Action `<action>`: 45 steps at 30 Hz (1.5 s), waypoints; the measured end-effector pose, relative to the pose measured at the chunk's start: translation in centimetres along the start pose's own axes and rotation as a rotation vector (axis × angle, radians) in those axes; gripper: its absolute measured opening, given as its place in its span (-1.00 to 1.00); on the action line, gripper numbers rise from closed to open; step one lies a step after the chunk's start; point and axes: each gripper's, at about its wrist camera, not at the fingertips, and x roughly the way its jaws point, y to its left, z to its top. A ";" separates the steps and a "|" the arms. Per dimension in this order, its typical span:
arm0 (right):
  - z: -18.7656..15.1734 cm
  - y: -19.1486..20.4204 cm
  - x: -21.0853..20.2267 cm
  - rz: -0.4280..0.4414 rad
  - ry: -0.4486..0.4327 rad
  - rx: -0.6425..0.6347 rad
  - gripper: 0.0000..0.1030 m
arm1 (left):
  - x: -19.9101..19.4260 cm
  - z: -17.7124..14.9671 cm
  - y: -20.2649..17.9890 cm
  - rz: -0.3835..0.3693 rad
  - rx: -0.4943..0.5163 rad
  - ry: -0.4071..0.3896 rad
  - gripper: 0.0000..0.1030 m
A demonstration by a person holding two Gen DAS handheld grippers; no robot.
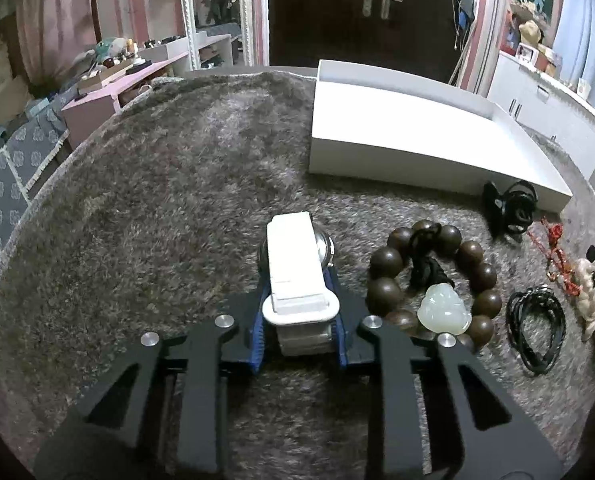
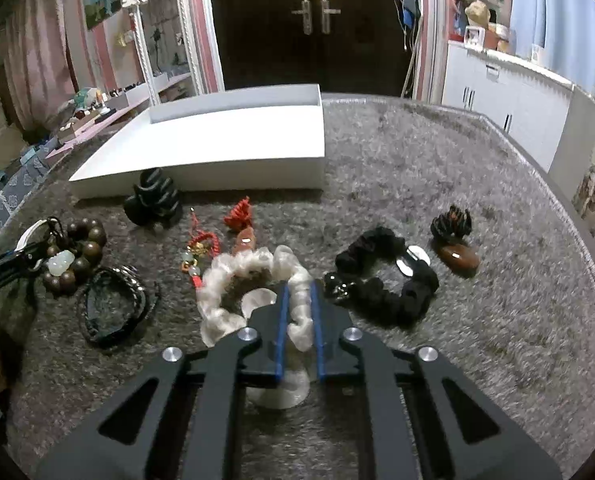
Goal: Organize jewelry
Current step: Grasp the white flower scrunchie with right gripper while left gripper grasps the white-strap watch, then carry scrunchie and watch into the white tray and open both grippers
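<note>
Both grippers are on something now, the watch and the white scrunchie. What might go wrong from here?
The left gripper pinches only the white watch strap near its buckle, so the heavier case could swing or slip. The right gripper grips one fold of the white scrunchie, which may stretch free. The wooden bead bracelet lies close beside the watch and could get nudged.

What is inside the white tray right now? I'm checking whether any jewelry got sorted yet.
The white tray shows only bare white floor in both views. Its near wall hides a strip of floor behind it, so something flat there would go unseen.

One white tray, one white watch, two scrunchies, one bead bracelet.
</note>
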 end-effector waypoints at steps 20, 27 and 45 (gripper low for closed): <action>2.3 -0.9 -4.6 0.047 -0.142 0.004 -0.83 | -3.6 1.7 0.8 -0.002 -0.008 -0.085 -0.56; 1.6 -0.9 -4.5 0.052 -0.127 0.005 -0.83 | -2.8 2.3 1.0 -0.009 0.002 -0.063 -0.55; 1.6 -0.6 -3.3 0.061 -0.095 -0.005 -0.83 | -0.4 2.0 0.9 -0.001 0.034 -0.011 0.02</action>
